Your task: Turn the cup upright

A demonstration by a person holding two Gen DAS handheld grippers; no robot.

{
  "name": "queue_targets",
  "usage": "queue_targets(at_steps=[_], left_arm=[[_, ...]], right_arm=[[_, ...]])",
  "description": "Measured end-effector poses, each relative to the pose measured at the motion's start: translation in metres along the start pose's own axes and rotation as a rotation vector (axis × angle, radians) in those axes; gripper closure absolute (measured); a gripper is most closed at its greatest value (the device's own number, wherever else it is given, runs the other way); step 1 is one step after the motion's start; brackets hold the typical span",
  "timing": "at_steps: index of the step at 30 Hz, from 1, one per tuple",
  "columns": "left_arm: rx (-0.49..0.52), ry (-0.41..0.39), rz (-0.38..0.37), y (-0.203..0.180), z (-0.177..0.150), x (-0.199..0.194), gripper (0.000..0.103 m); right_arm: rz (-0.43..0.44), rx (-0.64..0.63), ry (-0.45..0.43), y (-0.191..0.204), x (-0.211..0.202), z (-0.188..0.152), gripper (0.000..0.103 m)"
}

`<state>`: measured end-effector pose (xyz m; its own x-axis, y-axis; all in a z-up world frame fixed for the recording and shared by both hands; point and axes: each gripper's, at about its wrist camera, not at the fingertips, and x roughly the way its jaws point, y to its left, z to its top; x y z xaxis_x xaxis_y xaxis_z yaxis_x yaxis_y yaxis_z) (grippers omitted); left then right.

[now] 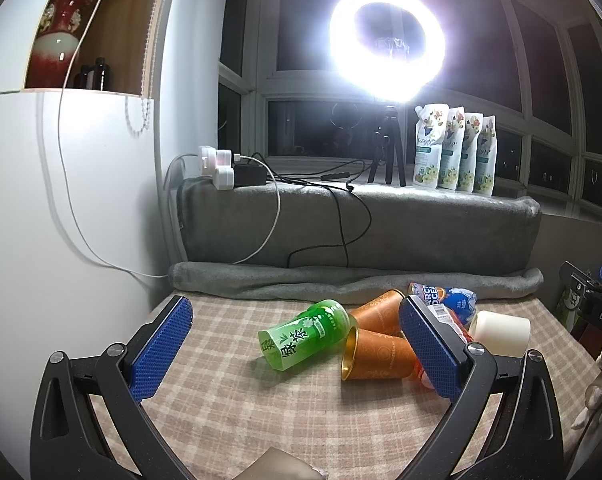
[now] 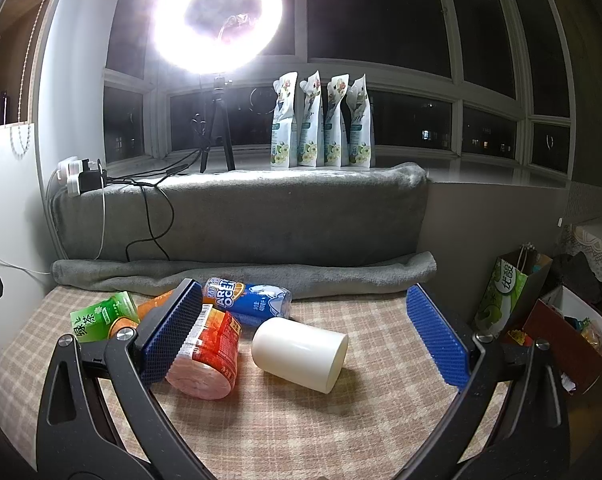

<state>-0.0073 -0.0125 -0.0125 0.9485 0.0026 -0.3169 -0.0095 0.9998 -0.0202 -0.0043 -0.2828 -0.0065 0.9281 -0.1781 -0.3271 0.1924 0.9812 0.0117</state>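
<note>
Several cups lie on their sides on the checked cloth (image 1: 229, 412). In the left wrist view I see a green cup (image 1: 305, 334), two orange cups (image 1: 381, 354) (image 1: 377, 309), a blue cup (image 1: 459, 296) and a white cup (image 1: 501, 330). My left gripper (image 1: 297, 356) is open, its blue pads either side of the green and orange cups, above the cloth. In the right wrist view the white cup (image 2: 299, 354) lies between the open pads of my right gripper (image 2: 307, 338). A red-orange cup (image 2: 207, 354) lies by its left pad, with the blue cup (image 2: 253, 300) behind.
A rolled grey blanket (image 2: 245, 274) and a grey padded ledge (image 2: 237, 216) bound the far edge. A ring light on a tripod (image 2: 217, 20), a power strip with cables (image 2: 81, 176) and several refill pouches (image 2: 321, 120) stand on the sill. A green paper bag (image 2: 505, 292) and boxes sit right.
</note>
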Motion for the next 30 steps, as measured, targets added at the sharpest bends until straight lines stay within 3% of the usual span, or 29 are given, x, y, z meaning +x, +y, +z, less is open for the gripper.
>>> queue_targets(at_steps=[14, 25, 30], left_arm=[[0.008, 0.029, -0.007, -0.003, -0.007, 0.005, 0.001], [0.008, 0.084, 0.004, 0.003, -0.015, 0.016, 0.001], [0.012, 0.1, -0.006, 0.004, -0.016, 0.018, 0.001]], right_arm=[[0.076, -0.065, 0.061, 0.001, 0.025, -0.001, 0.0], [0.242, -0.222, 0.238, 0.007, 0.101, 0.009, 0.0], [0.292, -0.363, 0.341, 0.017, 0.142, 0.013, 0.0]])
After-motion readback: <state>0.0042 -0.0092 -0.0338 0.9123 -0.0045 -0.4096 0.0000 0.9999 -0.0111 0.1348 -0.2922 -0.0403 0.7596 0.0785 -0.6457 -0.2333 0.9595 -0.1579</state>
